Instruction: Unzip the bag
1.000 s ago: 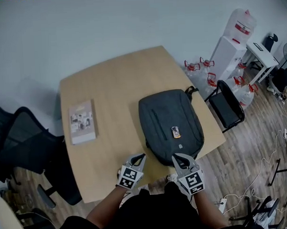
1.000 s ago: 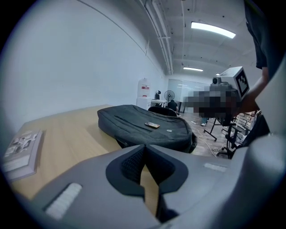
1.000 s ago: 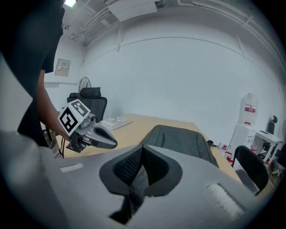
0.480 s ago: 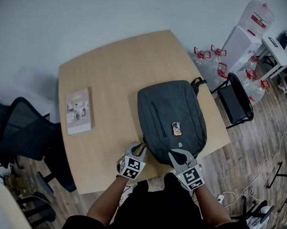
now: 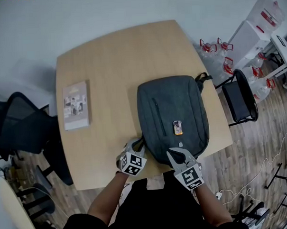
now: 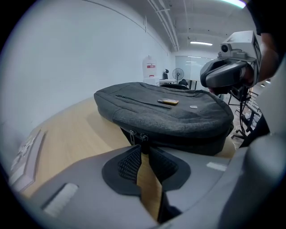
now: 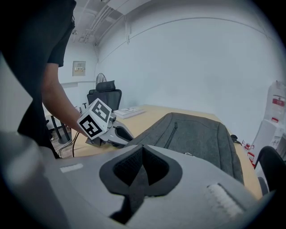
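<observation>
Descent is the news: the left gripper (image 5: 138, 145) and right gripper (image 5: 172, 153) have both sunk at bottom centre of the head view, closing on the near end of the grey bag (image 5: 172, 117). The bag lies flat at centre right of the table (image 5: 108, 65) (a book (image 5: 77, 111) sits well apart, at left). Left fingers stand narrowly apart, tips right at the zip pulls (image 6: 136, 135); whether they touch one is hard to tell. Right fingers are pressed together on nothing, just beside the bag's near edge. Reaching looks nearly done, so pinching a pull should come next.
</observation>
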Motion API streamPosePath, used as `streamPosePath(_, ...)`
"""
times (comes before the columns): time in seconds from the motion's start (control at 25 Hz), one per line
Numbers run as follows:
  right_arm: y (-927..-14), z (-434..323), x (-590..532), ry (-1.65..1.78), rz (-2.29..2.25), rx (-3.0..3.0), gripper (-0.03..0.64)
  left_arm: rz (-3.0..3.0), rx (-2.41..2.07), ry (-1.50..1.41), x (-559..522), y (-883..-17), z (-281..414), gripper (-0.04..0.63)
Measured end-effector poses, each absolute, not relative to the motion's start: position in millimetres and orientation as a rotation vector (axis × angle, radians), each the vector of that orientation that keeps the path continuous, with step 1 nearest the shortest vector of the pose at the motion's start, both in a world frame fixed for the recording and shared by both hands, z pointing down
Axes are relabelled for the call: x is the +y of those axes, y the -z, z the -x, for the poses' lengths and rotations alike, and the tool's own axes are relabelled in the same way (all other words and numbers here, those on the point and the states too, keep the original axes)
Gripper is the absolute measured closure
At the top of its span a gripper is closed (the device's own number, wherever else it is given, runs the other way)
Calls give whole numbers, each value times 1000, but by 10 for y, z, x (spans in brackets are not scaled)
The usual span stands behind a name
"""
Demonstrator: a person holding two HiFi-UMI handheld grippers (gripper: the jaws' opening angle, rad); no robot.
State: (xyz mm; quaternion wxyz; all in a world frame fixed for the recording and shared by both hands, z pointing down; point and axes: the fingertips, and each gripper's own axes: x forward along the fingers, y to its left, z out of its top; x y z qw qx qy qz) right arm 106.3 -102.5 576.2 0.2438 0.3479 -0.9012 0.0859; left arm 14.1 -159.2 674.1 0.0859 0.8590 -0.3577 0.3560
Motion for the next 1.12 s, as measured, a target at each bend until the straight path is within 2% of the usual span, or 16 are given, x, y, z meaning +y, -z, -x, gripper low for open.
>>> streamPosePath(0.56, -5825, -1050, -967, -278, -959, -2463, 614, -2571, -1083, -953, -1558, -6672, -98, 537)
streamPosePath(0.88, -5790, -1042, -938, -287, -977, -2480, 614, -2498, -1055, -742, -1528, -6643, -113, 546)
streamPosePath(0.92, -5781, -1042, -934, -284, -979, -2479, 614, -2492, -1058, -733, -1529, -6636, -109, 571)
streamPosePath(1.12, -5791, -1019, -887, -278, -979, -2489, 614, -2472, -1063, -748, -1524, -6664, -108, 571)
